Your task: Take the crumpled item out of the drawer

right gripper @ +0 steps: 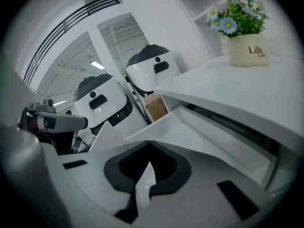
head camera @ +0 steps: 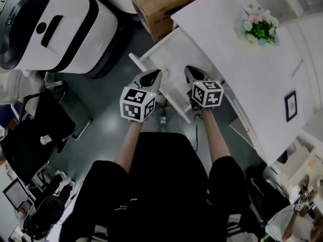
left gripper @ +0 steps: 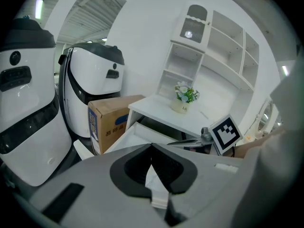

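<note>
Two big white machines (head camera: pixel 55 24) with black bands stand on the floor; one white desk (head camera: pixel 237 64) fills the right; one drawer (head camera: pixel 169 54) stands pulled out under its edge, what shows of its inside plain white; one cardboard box (head camera: pixel 156 6) sits beside it; two grippers, the left gripper (head camera: pixel 154 74) and the right gripper (head camera: pixel 191 72), point at the drawer's near end, each with jaws pressed together on nothing; one flower pot (head camera: pixel 260 28) stands on the desk; the crumpled item shows in no view, so its look and place cannot be told.
</note>
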Motion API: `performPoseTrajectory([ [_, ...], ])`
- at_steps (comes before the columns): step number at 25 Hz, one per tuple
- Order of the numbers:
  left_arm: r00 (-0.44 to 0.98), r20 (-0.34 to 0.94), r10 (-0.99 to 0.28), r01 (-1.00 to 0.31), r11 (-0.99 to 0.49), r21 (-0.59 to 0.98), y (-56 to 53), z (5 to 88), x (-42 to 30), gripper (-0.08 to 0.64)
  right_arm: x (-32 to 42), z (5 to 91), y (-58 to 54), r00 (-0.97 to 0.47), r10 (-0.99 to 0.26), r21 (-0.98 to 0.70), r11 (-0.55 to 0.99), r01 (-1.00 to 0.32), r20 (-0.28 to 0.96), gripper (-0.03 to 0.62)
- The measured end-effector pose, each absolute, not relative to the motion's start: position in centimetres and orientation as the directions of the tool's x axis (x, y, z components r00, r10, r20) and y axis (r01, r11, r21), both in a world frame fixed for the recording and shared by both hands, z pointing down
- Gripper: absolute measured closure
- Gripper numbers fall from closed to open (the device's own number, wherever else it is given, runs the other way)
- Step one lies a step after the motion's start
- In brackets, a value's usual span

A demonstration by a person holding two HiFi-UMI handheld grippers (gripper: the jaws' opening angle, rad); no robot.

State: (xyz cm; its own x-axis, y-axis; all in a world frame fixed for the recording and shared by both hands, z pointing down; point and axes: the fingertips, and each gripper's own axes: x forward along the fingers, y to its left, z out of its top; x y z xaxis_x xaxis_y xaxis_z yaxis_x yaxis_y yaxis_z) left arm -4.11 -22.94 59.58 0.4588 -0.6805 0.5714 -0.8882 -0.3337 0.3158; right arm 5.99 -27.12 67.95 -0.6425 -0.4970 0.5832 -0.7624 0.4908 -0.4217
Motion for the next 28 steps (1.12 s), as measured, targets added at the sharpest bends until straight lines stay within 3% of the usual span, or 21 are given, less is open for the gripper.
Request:
performPoseTrajectory([
  [13,0.451,0.591,-0.669,-0.892,-0.318,0.321,-23.6,61.5,-3.6,0.563,5.1,75.8,-28.1,-0.592,-0.407,-0.394,0.472,-0.788,0.696,0.598],
  [21,0.447,0.593,-0.67,-0.894,-0.309,0.325,-24.0,61.8,-3.7,0.561,4.9,79.1,-28.5,-0.56,-0.372,-0.405,0.419,-0.813,0.74,0.449],
  [28,0.445,0.594,-0.67,-0.895,-0.306,0.324,-24.5,61.9,-3.8,0.562,4.0,80.8,-28.8,-0.554,-0.327,-0.417,0.403,-0.815,0.766,0.416],
])
